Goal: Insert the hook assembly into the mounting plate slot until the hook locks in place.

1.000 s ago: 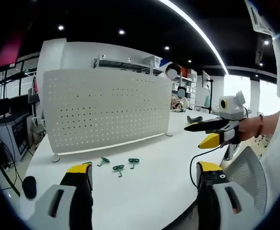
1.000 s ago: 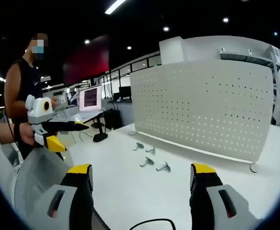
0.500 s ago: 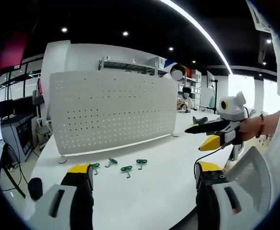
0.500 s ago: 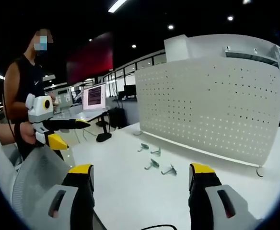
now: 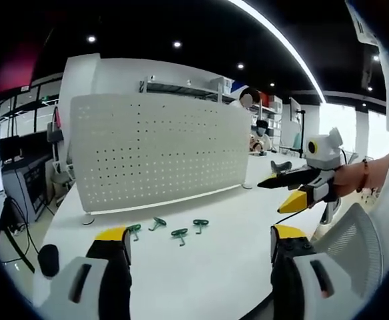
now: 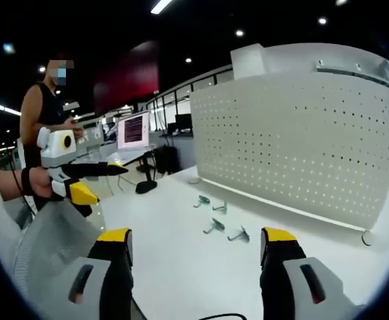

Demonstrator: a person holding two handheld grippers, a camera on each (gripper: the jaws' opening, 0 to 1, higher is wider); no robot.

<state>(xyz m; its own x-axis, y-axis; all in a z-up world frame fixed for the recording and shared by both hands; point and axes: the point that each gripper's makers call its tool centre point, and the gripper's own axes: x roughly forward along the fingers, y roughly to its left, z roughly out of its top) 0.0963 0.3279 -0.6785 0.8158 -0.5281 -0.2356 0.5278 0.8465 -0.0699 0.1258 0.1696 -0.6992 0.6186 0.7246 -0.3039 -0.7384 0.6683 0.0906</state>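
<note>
Several small green hooks (image 5: 179, 234) lie loose on the white table (image 5: 214, 267) in front of an upright white perforated mounting plate (image 5: 158, 153). My left gripper (image 5: 200, 243) is open and holds nothing, short of the hooks. In its view the right gripper (image 5: 271, 197) hovers at the right, held by a hand, jaws apart. In the right gripper view the hooks (image 6: 214, 226) lie before the plate (image 6: 301, 140). My right gripper (image 6: 196, 243) is open and holds nothing. The left gripper (image 6: 111, 185) hangs at the left, also open.
A mesh chair back (image 5: 348, 240) rises near the table's front edge (image 6: 48, 247). A person (image 6: 48, 113) stands at the left behind desks with a lit monitor (image 6: 133, 130). A black object (image 5: 48, 259) sits off the table's left end. Shelving stands behind the plate.
Both cameras have drifted a little closer to the plate and hooks, which now look slightly larger. The hooks lie where they were. Both grippers stay open and hold nothing.
</note>
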